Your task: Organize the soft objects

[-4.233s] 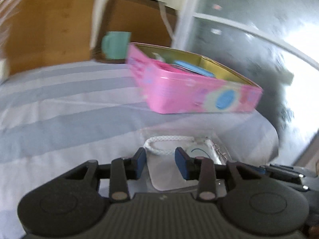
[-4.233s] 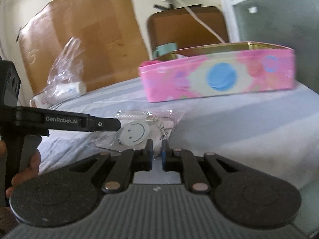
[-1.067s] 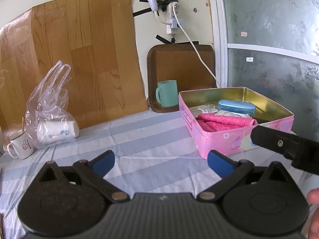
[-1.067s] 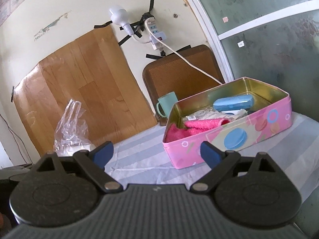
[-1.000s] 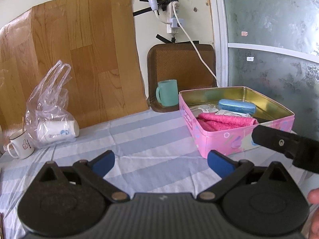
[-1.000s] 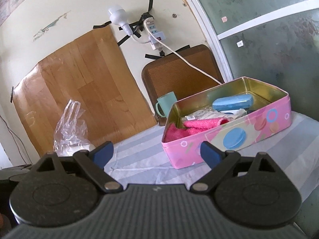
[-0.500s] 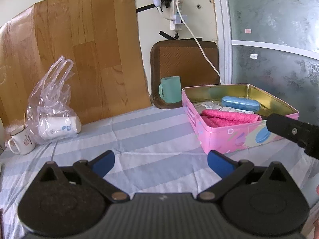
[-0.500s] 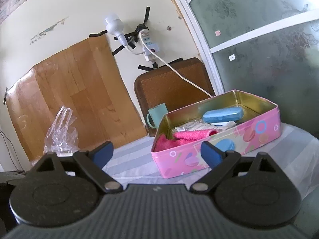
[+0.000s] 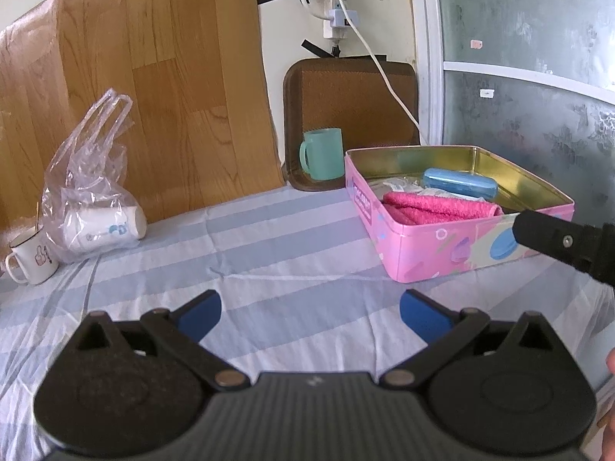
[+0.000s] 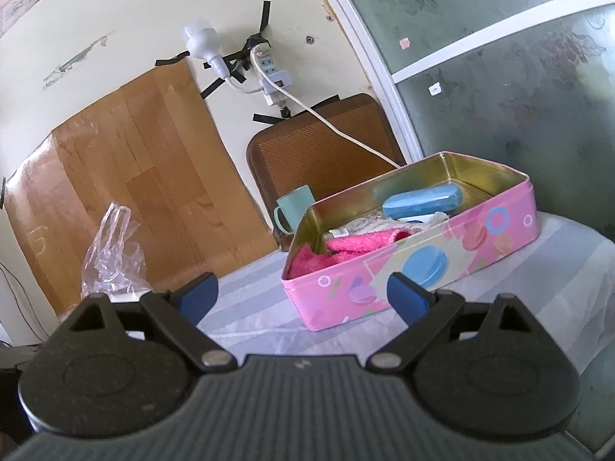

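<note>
Both claws, left claw (image 9: 309, 313) and right claw (image 10: 303, 294), spread and empty; pink towel (image 9: 438, 207) sits in pink tin (image 9: 461, 253) at 1 o'clock, looks limp and light, so pinch a top fold.

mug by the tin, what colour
Mint green mug, plain, with no pattern; clearest in the left wrist view.

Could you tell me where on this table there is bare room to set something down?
The striped tablecloth lies bare between the plastic bag and the pink tin, up to the left tongs. It is crowded inside the tin, around the pink towel and blue case, and by the green mug behind it.
</note>
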The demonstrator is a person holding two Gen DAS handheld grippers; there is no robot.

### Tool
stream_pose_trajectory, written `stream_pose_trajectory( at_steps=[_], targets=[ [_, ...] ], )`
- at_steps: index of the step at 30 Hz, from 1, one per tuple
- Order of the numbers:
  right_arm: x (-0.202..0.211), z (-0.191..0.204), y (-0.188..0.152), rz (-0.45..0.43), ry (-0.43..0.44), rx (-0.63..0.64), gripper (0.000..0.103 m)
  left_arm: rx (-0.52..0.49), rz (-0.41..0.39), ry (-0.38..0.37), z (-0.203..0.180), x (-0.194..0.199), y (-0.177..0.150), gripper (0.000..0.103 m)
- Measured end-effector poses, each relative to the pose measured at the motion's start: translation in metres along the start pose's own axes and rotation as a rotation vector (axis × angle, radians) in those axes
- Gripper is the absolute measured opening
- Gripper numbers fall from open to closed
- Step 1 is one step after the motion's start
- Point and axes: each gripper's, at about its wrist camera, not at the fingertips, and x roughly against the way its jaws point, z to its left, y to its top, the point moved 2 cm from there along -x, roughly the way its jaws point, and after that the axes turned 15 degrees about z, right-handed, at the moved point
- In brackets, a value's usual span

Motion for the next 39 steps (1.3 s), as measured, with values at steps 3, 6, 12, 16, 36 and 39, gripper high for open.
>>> stream_pose_trajectory(
  at_steps=[3,6,12,16,36,39],
  targets=[
    [0.000,-0.001,-0.001,-0.005,-0.008,-0.006,0.097,0.002,0.006,-0.003,0.000,-0.002,-0.001,0.103],
    [0.000,-0.002,-0.002,-0.011,-0.017,-0.017,0.097,0.002,0.015,-0.005,-0.001,-0.005,-0.002,0.103],
    [-0.002,-0.002,-0.005,-0.010,-0.029,-0.026,0.097,-0.004,0.030,-0.013,-0.003,-0.011,-0.004,0.103],
    [-0.006,-0.003,-0.006,-0.002,-0.033,-0.025,0.097,-0.010,0.039,-0.021,-0.002,-0.015,-0.005,0.103],
    [-0.024,-0.004,-0.009,0.045,-0.044,-0.006,0.097,0.002,0.076,-0.033,0.004,-0.034,-0.008,0.103],
    [-0.026,-0.004,-0.009,0.049,-0.048,0.000,0.097,0.001,0.077,-0.035,0.005,-0.035,-0.008,0.103]
  ],
)
